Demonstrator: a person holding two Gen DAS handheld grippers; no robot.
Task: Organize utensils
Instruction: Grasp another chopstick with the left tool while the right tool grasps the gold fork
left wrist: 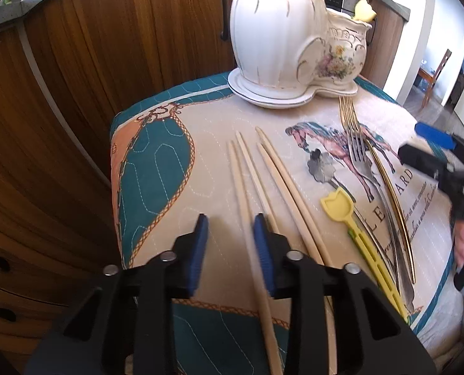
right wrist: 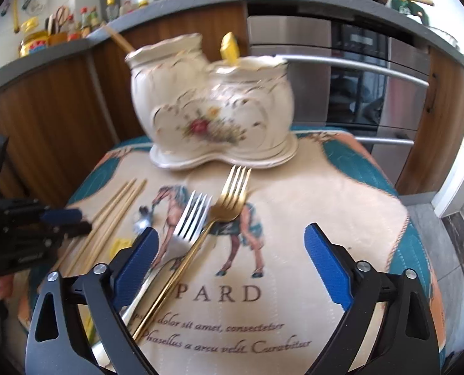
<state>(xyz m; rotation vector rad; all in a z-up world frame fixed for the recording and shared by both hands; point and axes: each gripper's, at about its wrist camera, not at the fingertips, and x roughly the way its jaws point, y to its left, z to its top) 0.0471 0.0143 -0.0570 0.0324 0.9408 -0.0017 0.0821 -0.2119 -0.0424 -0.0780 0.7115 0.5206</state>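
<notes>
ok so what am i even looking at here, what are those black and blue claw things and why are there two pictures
There is no robot here. A person holds a handheld gripper in each hand, and a wide-angle camera on each looks forward along its two fingers, so you get one picture per hand.

In the left-hand view, the left gripper has its blue pads around one wooden chopstick, with a gap on one side, so it does not look clamped yet. In the right-hand view, the right gripper stands wide open over two forks and holds nothing.

On the patterned cloth lie more chopsticks, a silver fork, a gold fork and a yellow plastic utensil. Behind them stands a white ceramic holder with two pots.
</notes>
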